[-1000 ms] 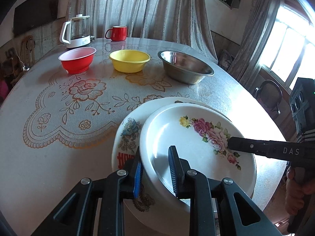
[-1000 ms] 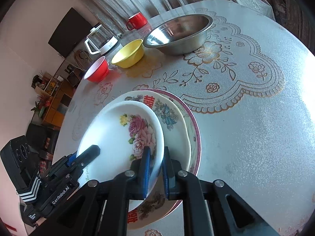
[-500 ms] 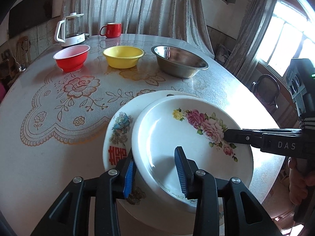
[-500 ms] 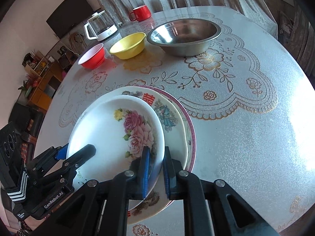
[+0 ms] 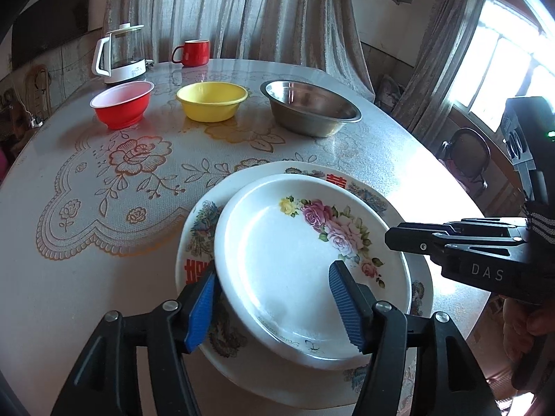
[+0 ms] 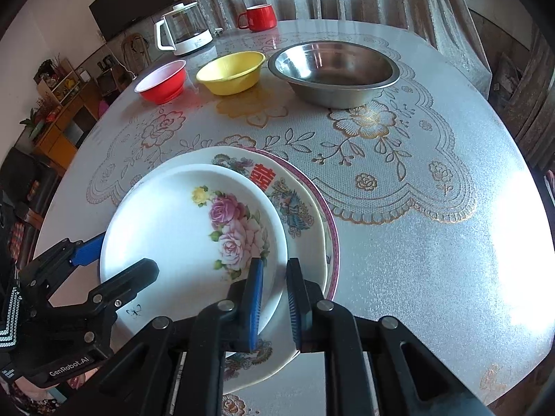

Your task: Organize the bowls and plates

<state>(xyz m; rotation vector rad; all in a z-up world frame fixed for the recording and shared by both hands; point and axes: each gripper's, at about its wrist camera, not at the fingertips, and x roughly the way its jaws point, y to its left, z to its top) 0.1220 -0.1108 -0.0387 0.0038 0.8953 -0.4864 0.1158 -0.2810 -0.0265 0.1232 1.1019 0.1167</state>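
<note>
While the left tongs part: their blue pads stand either side of the near rim of the rose plate, neither pressing on it

Left wrist view
left tongs (image 5: 274, 298): jaws opening, set astride the rose plate's near edge, gripping nothing
rose plate (image 5: 277, 253): white with pink roses, top of a stack of plates at the near side of the bench
patterned plate (image 5: 197, 239): larger, directly under the rose plate, its red characters and bird print showing round the edge
right tongs (image 5: 390, 239): reach in from the right, their tips at the rose plate's right rim
bench (image 5: 69, 291): round, under a lace-print cover
red bowl (image 5: 122, 108), yellow bowl (image 5: 211, 100), steel bowl (image 5: 309, 106): in a row at the far side, apart from each other and well apart from the plates
kettle (image 5: 121, 54) and red mug (image 5: 192, 52): behind the bowls

Right wrist view
right tongs (image 6: 275, 300): jaws nearly closed, the rose plate's (image 6: 180, 228) rim between the pads, which clamp it
pink-rimmed plate (image 6: 331, 228): lowest of the stack, only its right edge showing
left tongs (image 6: 114, 260): at the left rim of the rose plate, one finger over it and one outside
</note>
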